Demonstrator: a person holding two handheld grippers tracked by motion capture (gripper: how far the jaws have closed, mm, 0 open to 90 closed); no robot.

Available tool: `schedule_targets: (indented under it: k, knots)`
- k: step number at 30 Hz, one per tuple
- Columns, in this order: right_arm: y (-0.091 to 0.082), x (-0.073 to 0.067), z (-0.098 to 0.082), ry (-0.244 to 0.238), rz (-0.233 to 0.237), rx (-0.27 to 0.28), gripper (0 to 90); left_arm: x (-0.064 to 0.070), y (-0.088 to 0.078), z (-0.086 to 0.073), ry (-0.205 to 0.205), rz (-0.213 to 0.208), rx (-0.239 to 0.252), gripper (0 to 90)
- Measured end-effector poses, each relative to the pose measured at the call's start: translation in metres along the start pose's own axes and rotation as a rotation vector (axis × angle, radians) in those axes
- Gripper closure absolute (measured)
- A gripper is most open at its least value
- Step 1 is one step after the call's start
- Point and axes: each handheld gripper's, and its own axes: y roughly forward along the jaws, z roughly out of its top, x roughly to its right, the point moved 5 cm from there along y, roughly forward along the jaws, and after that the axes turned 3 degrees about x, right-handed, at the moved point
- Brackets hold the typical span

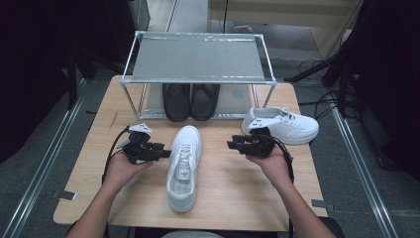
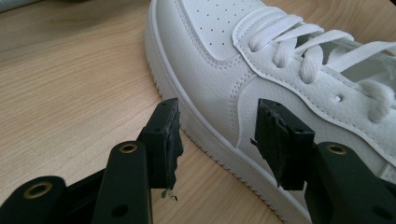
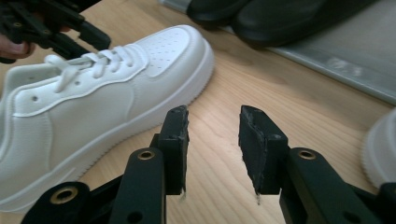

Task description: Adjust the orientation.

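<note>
Forearms are seen entering from the near edge of the table, each hand carrying a gripper. Between the two grippers a white shoe is laid flat on its sole, toe pointed away toward the rack.

At the left gripper the jaws are held spread, with nothing pinched. In the left gripper view the side of the shoe is seen just ahead of the tips, close by, but no pad is pressed on it; whether the far pad brushes the sole cannot be told.

At the right gripper the jaws are likewise parted, and only bare wood is framed between them. The shoe is placed ahead and off to that gripper's left, clearly apart from the tips. The left gripper is seen beyond the laces, on the shoe's far side.

Farther out, behind the right gripper, a second white shoe is set crosswise on the table. Beyond everything, a pair of black shoes is stored under the rack shelf, toes facing the person.
</note>
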Motion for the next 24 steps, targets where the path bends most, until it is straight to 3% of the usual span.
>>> schedule_targets:
  k: [17, 24]
  knots:
    - [-0.027, 0.04, 0.0, 0.057, -0.121, -0.011, 61.8, 0.003, 0.0, -0.002, 0.019, 0.007, -0.011, 46.4]
    - [-0.035, 0.059, 0.003, 0.09, -0.166, -0.009, 61.3, 0.007, -0.007, -0.005, 0.027, 0.009, 0.025, 46.3]
